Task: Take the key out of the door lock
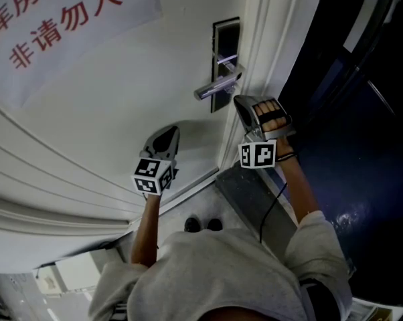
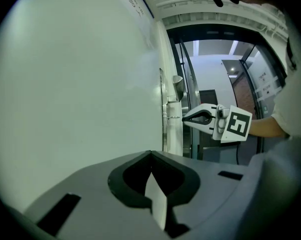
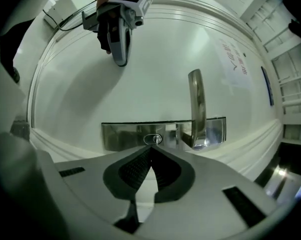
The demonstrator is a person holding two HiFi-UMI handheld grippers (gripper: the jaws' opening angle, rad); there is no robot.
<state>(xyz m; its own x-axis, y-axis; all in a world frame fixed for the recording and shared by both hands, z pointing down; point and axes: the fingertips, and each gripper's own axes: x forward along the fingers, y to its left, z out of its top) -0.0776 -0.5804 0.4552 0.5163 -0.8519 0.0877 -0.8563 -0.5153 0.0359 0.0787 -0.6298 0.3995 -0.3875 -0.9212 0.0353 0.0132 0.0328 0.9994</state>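
Note:
A white door carries a dark lock plate (image 1: 226, 32) with a silver lever handle (image 1: 215, 85). My right gripper (image 1: 238, 100) points at the plate just below the lever, jaws shut. In the right gripper view its tips (image 3: 150, 147) meet right at the round keyhole (image 3: 152, 139) on the metal plate (image 3: 120, 134), beside the lever (image 3: 195, 104). In the left gripper view a thin key shaft (image 2: 174, 117) runs from the plate into the right gripper (image 2: 184, 118). My left gripper (image 1: 171, 129) is shut and holds nothing, its tips (image 2: 151, 153) close to the bare door panel.
A paper sign with red characters (image 1: 54, 19) hangs on the door at upper left. The white door frame (image 1: 268, 45) borders a dark glass area (image 1: 362, 146) on the right. The person's shoes (image 1: 203, 225) stand by the threshold. A white box (image 1: 74, 273) sits at lower left.

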